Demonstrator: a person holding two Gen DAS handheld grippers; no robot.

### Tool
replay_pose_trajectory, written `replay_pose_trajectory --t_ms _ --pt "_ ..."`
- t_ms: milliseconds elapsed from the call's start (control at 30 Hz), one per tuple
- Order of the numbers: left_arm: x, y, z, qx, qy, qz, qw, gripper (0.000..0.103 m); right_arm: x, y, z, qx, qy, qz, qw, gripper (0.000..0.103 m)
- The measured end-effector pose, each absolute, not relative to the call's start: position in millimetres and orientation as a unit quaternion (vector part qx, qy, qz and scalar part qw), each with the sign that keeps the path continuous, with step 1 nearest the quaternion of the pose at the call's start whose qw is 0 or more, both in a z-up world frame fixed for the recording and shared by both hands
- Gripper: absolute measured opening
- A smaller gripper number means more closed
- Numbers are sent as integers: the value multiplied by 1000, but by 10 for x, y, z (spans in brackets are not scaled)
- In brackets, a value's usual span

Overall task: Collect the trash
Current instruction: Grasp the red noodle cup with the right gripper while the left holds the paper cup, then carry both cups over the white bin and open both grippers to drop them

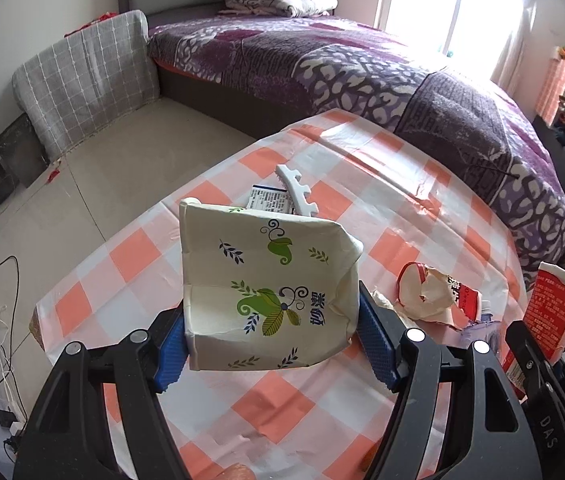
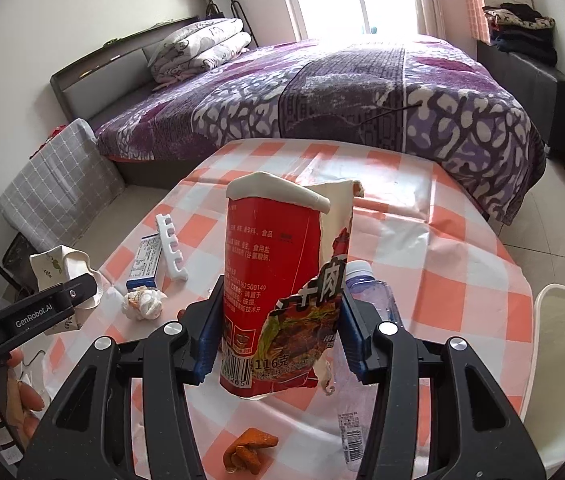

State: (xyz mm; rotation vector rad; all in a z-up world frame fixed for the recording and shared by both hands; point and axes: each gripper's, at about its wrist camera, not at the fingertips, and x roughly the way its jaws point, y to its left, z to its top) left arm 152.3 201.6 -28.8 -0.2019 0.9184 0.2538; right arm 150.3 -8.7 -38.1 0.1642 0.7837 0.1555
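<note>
My left gripper (image 1: 272,344) has its blue pads pinching a cream paper bag printed with green leaves (image 1: 270,284), held upright in the centre of the left wrist frame, above the checked tablecloth (image 1: 402,200); my right gripper (image 2: 276,340) has its jaws clamped on a torn red instant-noodle cup (image 2: 278,280) that fills the middle of the right wrist frame, also lifted off the cloth. So I judge two pieces are in hand and none yet binned, since I can see no bin for certain; a white rimmed container (image 2: 562,360) at the right edge of the right view may be it, though I cannot tell. Left on the table: a crumpled red and cream wrapper (image 1: 434,292) right of centre in the left view, a crumpled tissue wad (image 2: 142,304) left of centre in the right view, a clear plastic bottle (image 2: 366,292) lying just behind the cup, orange peel (image 2: 248,450) at the bottom of that frame, a small blue and white carton (image 2: 144,262) and a white notched plastic strip (image 2: 170,248) beside it in the left middle. The bottle sits close under my right jaw and could be knocked as I swing away; the purple-covered bed (image 2: 342,92) fills the upper half behind the table
</note>
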Motion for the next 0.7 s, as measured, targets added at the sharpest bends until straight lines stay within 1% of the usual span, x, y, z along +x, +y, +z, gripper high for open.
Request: replay_pose_trajectory --t_ms 367,700 --pt "1446 1433 -90 -32 378 119 917 71 1439 -467 -278 83 364 33 927 48" --pt "1426 983 -14 -9 362 89 928 72 1361 -789 -225 87 362 5 928 49"
